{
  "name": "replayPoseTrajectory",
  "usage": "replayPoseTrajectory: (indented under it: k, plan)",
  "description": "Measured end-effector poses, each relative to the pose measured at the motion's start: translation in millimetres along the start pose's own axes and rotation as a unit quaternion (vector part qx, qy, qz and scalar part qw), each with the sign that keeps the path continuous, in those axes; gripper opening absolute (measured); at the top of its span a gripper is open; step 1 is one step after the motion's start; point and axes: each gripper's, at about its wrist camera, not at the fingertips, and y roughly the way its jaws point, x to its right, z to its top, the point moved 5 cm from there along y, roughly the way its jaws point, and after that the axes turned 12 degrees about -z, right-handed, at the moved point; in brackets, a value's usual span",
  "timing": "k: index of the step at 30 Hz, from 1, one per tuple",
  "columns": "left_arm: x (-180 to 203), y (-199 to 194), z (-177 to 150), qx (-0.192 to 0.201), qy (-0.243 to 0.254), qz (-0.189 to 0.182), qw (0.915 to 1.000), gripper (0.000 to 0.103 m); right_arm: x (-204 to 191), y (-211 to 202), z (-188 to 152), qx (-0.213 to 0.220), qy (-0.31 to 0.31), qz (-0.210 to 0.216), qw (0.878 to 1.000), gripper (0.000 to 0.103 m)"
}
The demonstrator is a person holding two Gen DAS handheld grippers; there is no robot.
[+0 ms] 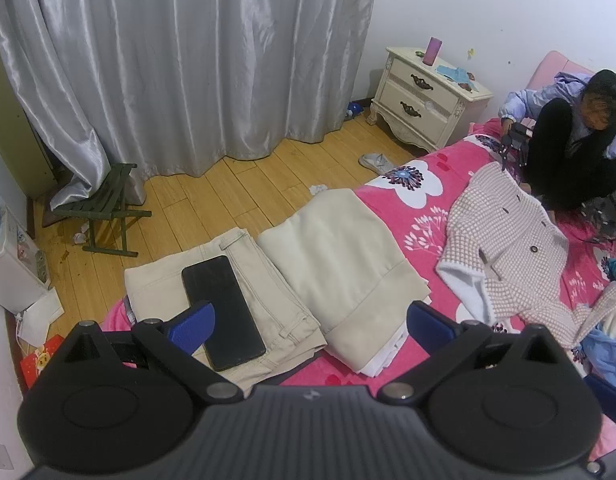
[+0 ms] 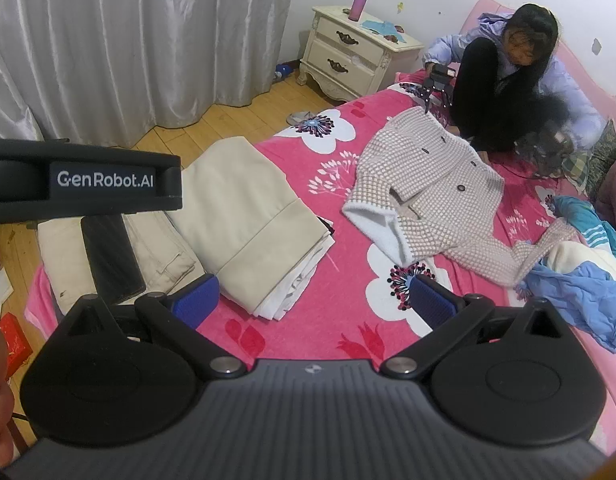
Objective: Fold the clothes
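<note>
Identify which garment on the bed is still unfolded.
The checked pink-and-white cardigan, spread open with buttons showing; both beige pieces lie folded.

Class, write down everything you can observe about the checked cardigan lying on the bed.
The checked cardigan looks like a thick knit in a small pink-beige and white check, with dark buttons down its front and a plain white lining showing at the turned-back edge. It lies spread out and unfolded on the pink floral blanket, angled across the bed, somewhat rumpled. One sleeve trails toward the pile of blue clothes and touches it. A second person's gripper sits at its far edge. Neither near gripper touches it.
</note>
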Motion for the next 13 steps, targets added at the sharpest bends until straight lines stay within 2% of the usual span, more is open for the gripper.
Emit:
replayPoseTrajectory:
  k: [13]
  plan:
    - [-0.6, -0.4, -0.3, -0.001, -0.002, 0.002, 1.0000, 0.103, 0.5, -0.2, -0.5, -0.001, 0.000, 0.000, 1.000, 0.102]
